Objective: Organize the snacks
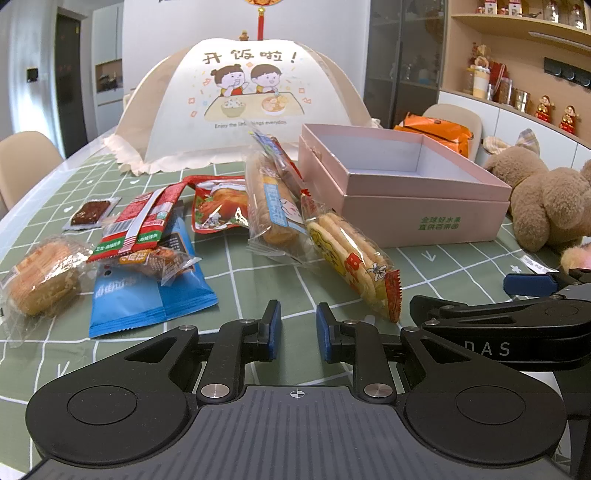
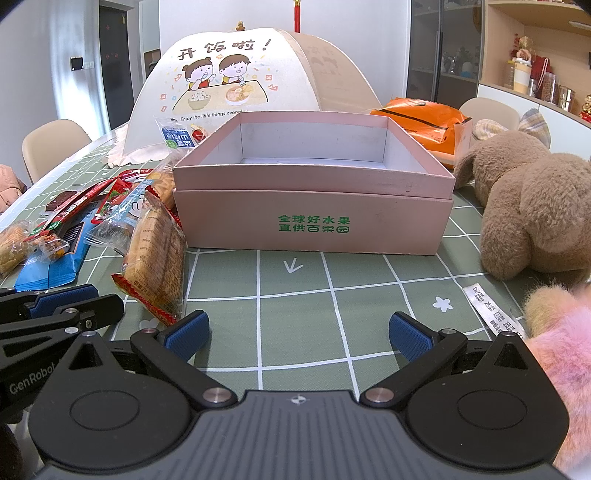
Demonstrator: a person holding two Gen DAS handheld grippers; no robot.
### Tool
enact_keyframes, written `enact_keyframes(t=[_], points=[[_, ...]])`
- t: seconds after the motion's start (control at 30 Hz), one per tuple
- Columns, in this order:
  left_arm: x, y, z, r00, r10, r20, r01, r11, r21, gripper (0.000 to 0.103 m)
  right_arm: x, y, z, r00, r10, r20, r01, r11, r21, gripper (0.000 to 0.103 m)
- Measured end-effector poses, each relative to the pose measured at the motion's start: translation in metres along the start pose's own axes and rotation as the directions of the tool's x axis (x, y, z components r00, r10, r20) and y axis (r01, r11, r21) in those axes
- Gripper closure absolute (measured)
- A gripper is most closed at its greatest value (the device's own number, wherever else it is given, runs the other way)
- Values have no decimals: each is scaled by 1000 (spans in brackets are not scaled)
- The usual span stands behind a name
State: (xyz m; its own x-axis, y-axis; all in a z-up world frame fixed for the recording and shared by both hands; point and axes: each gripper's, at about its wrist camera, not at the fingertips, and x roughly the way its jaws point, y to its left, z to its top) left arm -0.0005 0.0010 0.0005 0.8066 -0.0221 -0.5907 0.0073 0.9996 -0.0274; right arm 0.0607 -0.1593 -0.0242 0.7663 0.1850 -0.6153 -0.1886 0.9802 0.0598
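Covering table: green grid cloth (image 2: 295,295) (shelves (image 1: 517,22) behind).

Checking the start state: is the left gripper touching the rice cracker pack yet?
Apart. The left wrist view shows the left gripper empty, tablecloth visible between it and the rice cracker pack.

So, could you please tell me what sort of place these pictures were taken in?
Most likely a home dining room: a table under a green grid-patterned tablecloth, a cream mesh food cover with a cartoon print on it, beige dining chairs, and wooden wall shelves of jars and figurines.
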Motion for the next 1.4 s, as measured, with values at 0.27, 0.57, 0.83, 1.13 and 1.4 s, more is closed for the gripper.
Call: enact_keyframes(t=[0.27, 0.57, 0.83, 1.13, 1.4], points=[[0, 1, 0, 1000, -4, 0, 4, 1000, -5, 78, 0, 0, 0, 1000, 0, 0, 0, 1000, 0, 0], [0, 3, 0, 1000, -4, 0, 4, 1000, -6, 78, 0, 0, 0, 1000, 0, 0, 0, 1000, 0, 0], [1, 4, 3, 1000, -12, -12, 12, 1000, 15, 78, 0, 2, 9, 992, 35, -121, -38, 999, -25, 0], [-2, 65, 129, 989, -145, 35, 149, 953, -264, 79, -6, 4, 18, 952, 23, -304, -32, 999, -24, 0], [100, 53, 181, 959, -232, -165, 194, 957, -217, 79, -34, 3, 39, 950, 93, -297, -111, 993, -46, 6]])
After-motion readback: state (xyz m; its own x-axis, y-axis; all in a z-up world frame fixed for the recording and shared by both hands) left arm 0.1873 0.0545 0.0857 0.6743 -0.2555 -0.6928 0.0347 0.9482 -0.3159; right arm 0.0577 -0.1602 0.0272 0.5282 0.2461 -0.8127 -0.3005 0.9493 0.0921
